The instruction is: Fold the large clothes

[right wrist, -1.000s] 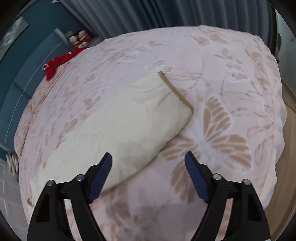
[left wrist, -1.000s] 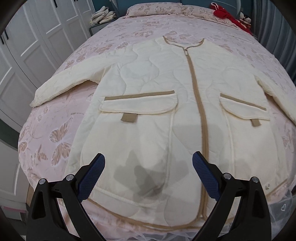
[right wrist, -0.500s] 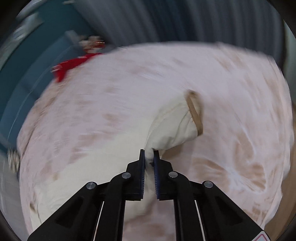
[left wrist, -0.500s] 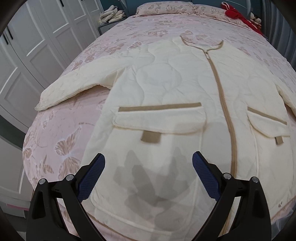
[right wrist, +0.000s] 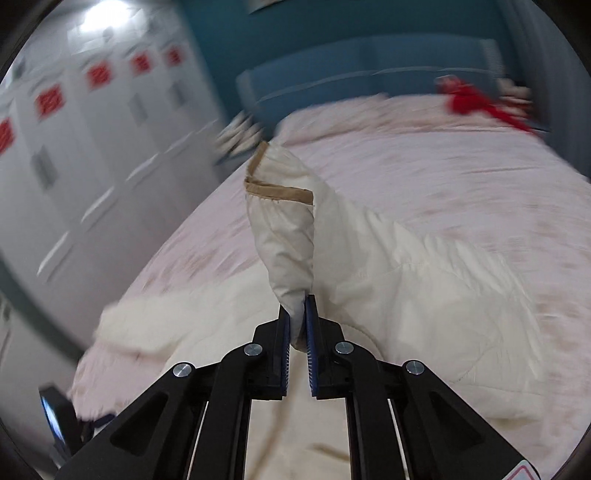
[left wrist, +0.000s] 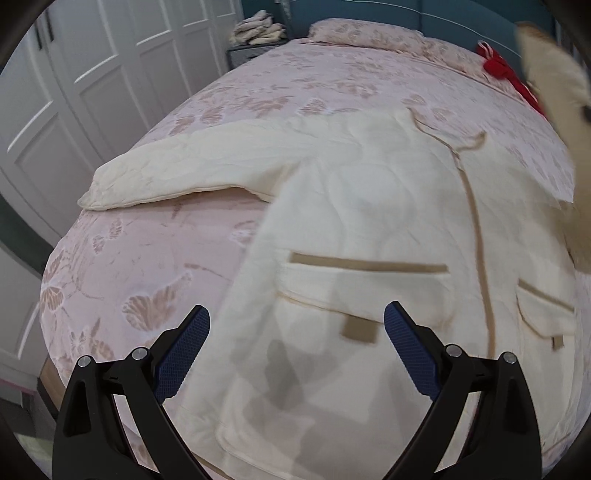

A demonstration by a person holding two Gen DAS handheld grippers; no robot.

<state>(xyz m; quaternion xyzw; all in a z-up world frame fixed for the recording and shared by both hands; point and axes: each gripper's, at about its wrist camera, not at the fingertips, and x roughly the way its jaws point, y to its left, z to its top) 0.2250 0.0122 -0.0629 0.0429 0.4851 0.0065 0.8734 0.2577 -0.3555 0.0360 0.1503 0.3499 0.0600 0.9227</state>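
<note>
- Right tool was clamped on the jacket's right sleeve, pads pinched together just below the tan cuff; jaws had just been closing, with sleeve fabric between them.
- Sleeve was lifted off the bed, cuff end standing up past the tool tips, rest trailing down to the jacket body. The same sleeve showed as a blurred cream shape at the right edge of the left wrist view.
- Left tool was apart, holding nothing, hovering over the lower front of the jacket near the left pocket flap.
- Jacket lay flat and face up on the pink butterfly bedspread, zip closed, other sleeve stretched out toward the wardrobe doors.
- Handling, judged: quilted and padded, so soft, limp and bulky; looked light for its size. It would drape and sag from any one grip point and not hold a crease by itself.
- The pinch looked secure; the shell looked smooth, so a shallow bite could slip.
- Where to grip, judged: cuff or sleeve end to bring sleeves across the chest; hem corners and shoulder seams for body folds, both tools together because of the width.
- Avoid the pocket flaps and zip pull as holds; they would lift alone or tug the front out of line.
- Red item and pillow at the head of the bed were well apart from the jacket.
</note>
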